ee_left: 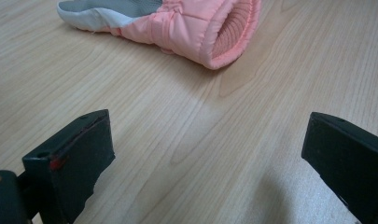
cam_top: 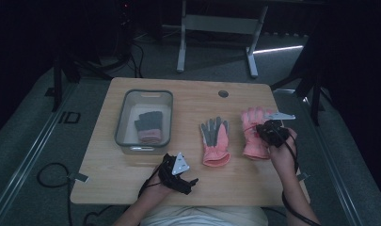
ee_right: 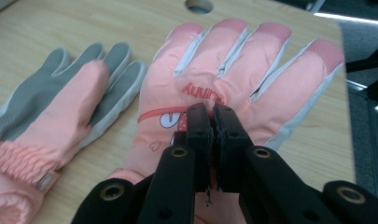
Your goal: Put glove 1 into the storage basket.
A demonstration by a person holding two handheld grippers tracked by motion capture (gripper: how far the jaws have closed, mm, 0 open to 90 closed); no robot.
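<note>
Closed tight, the right hand-held gripper (ee_right: 213, 114) pinches the pink glove's (ee_right: 233, 79) back fabric on the table (ee_right: 37, 28).

Wooden table (cam_top: 131, 174) with gloves (cam_top: 215, 140), tub (cam_top: 123, 113)

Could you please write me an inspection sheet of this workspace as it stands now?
Surface: wooden table, round hole near its far edge.
Job's things: right pink glove lies back up, fingers spread; middle pink glove lies grey palm up beside it; a third glove lies in the grey bin.
Clutter: nothing seen.
Grippers: right gripper is shut, jaws together over the right glove's back; whether they pinch fabric cannot be told. Left gripper is open, near the table's near edge, nothing between its jaws.
Cables: one trails from each gripper; more lie on the floor.
Surroundings: dark room, grey floor, a white table frame beyond.
</note>
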